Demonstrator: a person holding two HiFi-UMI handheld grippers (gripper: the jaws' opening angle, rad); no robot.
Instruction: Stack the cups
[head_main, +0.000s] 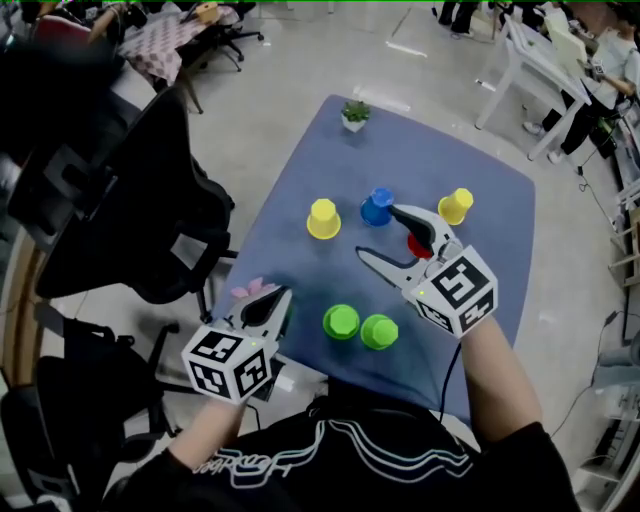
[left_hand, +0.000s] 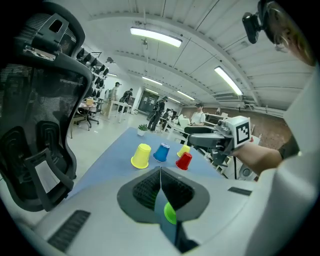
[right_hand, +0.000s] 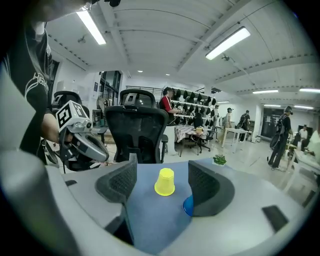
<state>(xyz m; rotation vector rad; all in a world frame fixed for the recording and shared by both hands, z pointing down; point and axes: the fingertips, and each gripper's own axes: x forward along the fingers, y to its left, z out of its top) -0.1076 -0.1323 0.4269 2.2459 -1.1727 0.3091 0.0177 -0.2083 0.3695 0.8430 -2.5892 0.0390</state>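
My left gripper (head_main: 278, 297): jaws pressed together, pinching nothing, over the near-left edge of the blue mat (head_main: 480, 180).
My right gripper (head_main: 378, 232): jaws spread, nothing between them.
Green cups (head_main: 341, 321): two side by side, just right of my left gripper.
Yellow cup (right_hand: 165, 181): upside down, ahead of my right gripper's open gap, clear of both jaws.
Blue cup (head_main: 377, 207): just beyond my right gripper's tips.
Red cup (head_main: 418, 247): partly hidden under my right gripper.

Black white-printed shirt (head_main: 400, 470); grey left gripper (head_main: 282, 294) and right gripper (head_main: 378, 231).
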